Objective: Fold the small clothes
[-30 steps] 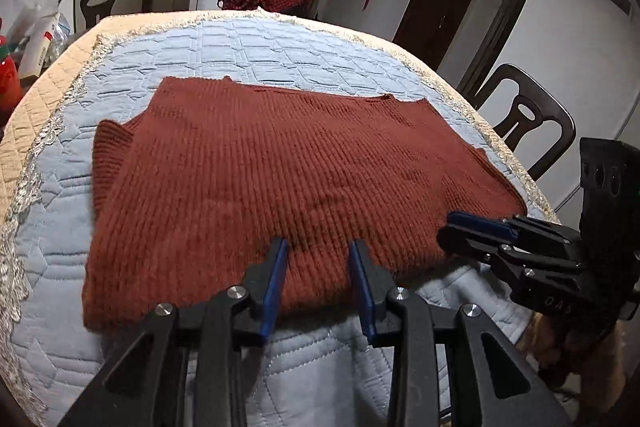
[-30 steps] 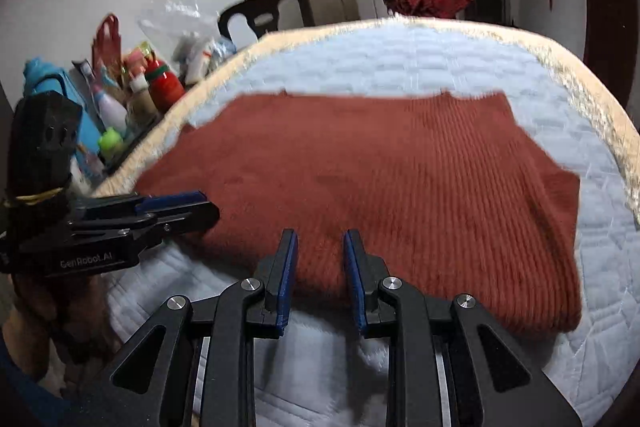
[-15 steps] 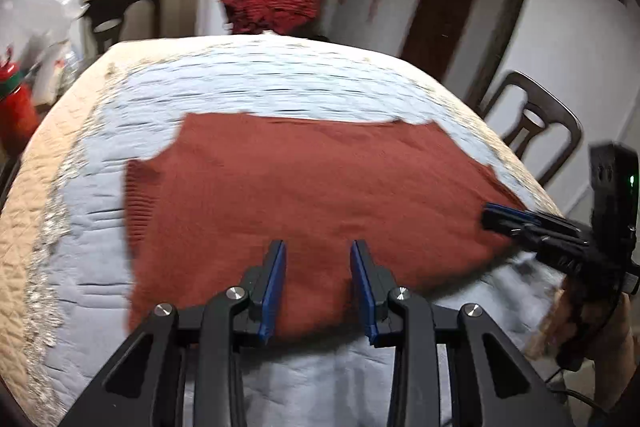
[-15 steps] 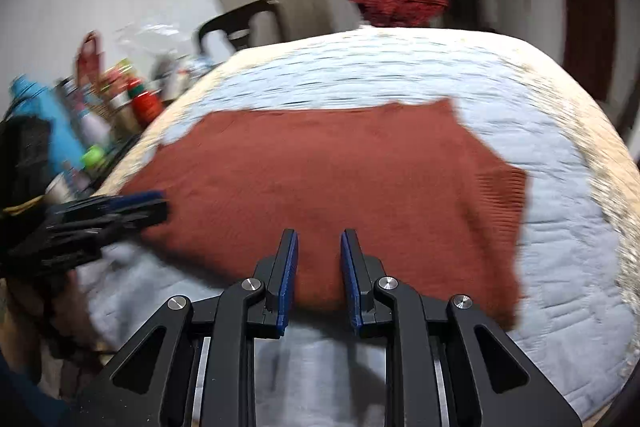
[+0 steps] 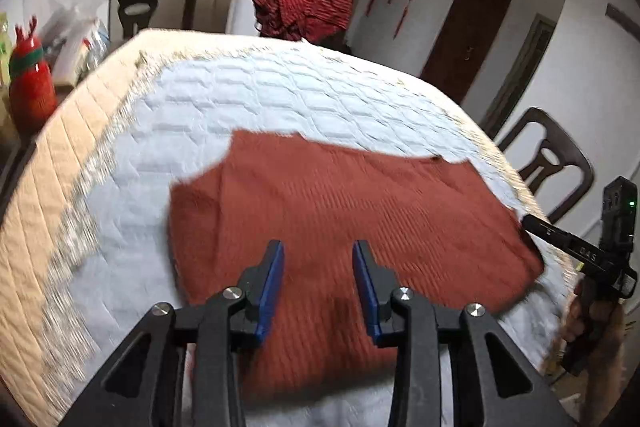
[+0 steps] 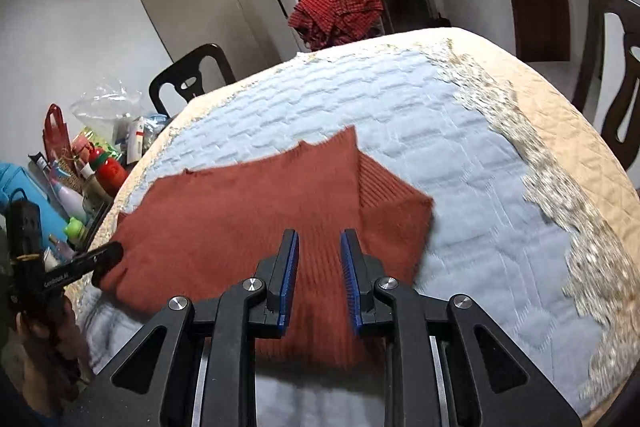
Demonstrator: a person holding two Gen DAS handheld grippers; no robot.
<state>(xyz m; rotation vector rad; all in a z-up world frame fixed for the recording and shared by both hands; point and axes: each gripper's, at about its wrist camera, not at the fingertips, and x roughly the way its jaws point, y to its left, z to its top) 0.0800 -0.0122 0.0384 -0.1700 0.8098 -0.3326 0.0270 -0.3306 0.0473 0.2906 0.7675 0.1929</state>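
Left gripper (image 5: 318,281): jaws apart, just opened a little wider, nothing between the pads; it hovers over the sweater's near hem. Right gripper (image 6: 319,281): jaws narrowly apart, also empty, above the near edge. Both have pulled back and up from a second ago, when they sat low at the hem. The rust-red knit sweater (image 5: 340,211) lies flat on the quilted surface (image 5: 248,95), well apart from its far rim; one sleeve (image 6: 394,203) is folded in. Likely reading: one fold is released, and the next grasp is not yet begun. Beyond, a red checked cloth (image 5: 304,9) hangs over a chair.
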